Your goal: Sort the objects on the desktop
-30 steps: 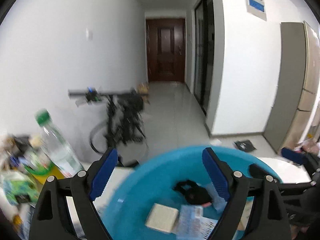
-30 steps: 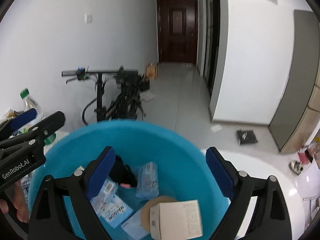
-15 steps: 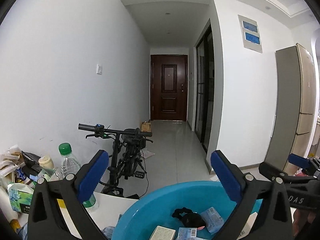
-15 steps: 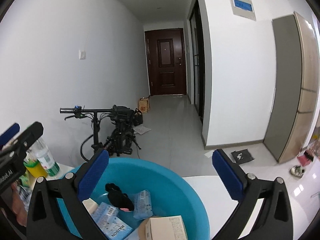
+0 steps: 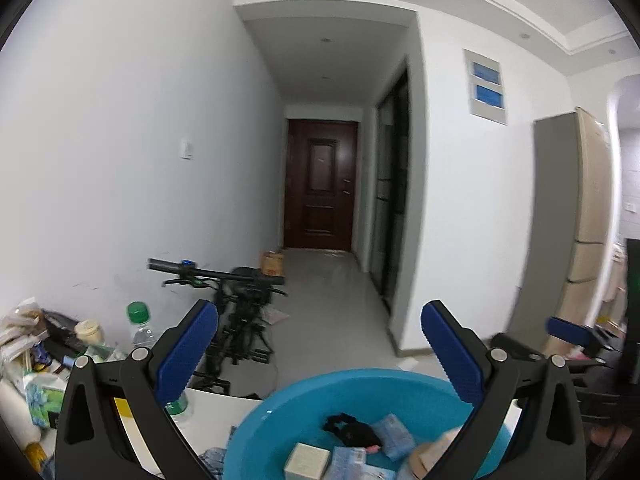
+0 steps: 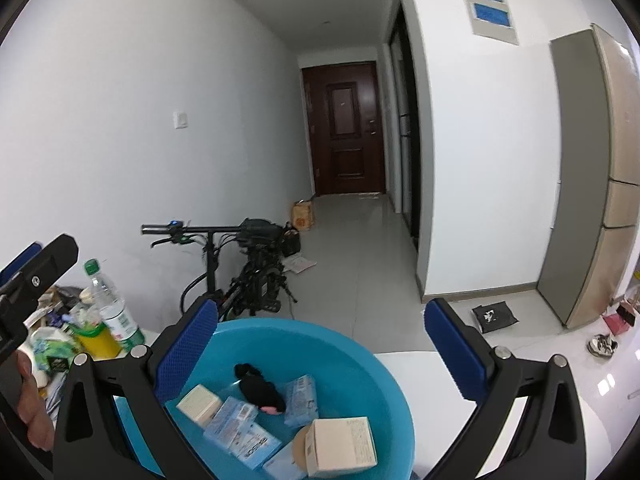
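A: Right wrist view, near first: right gripper [image 6: 320,344] jaws wide apart, nothing between them. A second ago it sat low over the basin [image 6: 360,344]; now it's pulled up and back.

B: Left gripper [image 5: 318,344] the same, fully spread, empty, lifted off the basin. Both opened wider in that second.

A: Contents: cardboard box [image 6: 342,446], blue packets [image 6: 242,434], black thing [image 6: 260,390], small cream box [image 6: 199,404], all lying in the basin on the white table [image 6: 424,364].

B: So I'd judge a drop just finished; that round is done.

A: What's left sits at the left: bottle [image 6: 110,308], yellow tub [image 6: 98,338], a heap of clutter [image 5: 28,344]. Probably next targets.

B: Beyond that, bike [image 6: 248,268] by the wall, hallway, brown door [image 6: 346,128]. Not task-relevant.
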Motion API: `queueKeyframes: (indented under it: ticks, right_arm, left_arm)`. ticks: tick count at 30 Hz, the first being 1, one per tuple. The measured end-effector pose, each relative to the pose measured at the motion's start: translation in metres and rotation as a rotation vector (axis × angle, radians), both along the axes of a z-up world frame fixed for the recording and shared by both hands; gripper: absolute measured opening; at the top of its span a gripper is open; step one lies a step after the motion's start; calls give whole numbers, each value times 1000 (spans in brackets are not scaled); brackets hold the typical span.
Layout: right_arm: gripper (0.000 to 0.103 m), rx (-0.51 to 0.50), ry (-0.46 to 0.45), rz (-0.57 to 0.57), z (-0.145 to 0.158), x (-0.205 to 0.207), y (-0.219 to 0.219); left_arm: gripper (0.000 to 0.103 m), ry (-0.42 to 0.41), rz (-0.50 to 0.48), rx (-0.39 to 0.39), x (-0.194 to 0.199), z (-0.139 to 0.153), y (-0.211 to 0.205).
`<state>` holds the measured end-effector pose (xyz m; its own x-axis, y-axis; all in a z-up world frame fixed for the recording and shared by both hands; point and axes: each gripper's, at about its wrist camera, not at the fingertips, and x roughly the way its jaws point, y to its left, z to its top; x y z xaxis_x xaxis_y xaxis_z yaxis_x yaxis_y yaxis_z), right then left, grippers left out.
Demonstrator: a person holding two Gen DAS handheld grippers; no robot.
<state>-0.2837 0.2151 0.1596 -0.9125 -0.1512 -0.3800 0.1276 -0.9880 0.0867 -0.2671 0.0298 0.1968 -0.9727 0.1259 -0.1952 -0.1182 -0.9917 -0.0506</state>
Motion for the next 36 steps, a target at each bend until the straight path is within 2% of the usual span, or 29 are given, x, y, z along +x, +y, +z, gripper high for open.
queueKeyframes:
  ticks: [7,11,17,27,36]
  right_arm:
    - [103,46,72,-18,44,41,-2]
    - [103,49,108,-16,60,71,-2]
    - [103,36,103,-2,68,109,1]
    - [103,68,146,37,78,176,-8]
    - [103,63,162,50,78,218,-6]
  left_arm:
    - [103,46,16,-51,50,40,5]
    - [103,50,-14,-37,79,50,1]
    - [103,31,-29,2,128,55,-9]
    - [103,60,-55,-6,209,65,-19]
    - [103,44,-82,-11,256,58,-20]
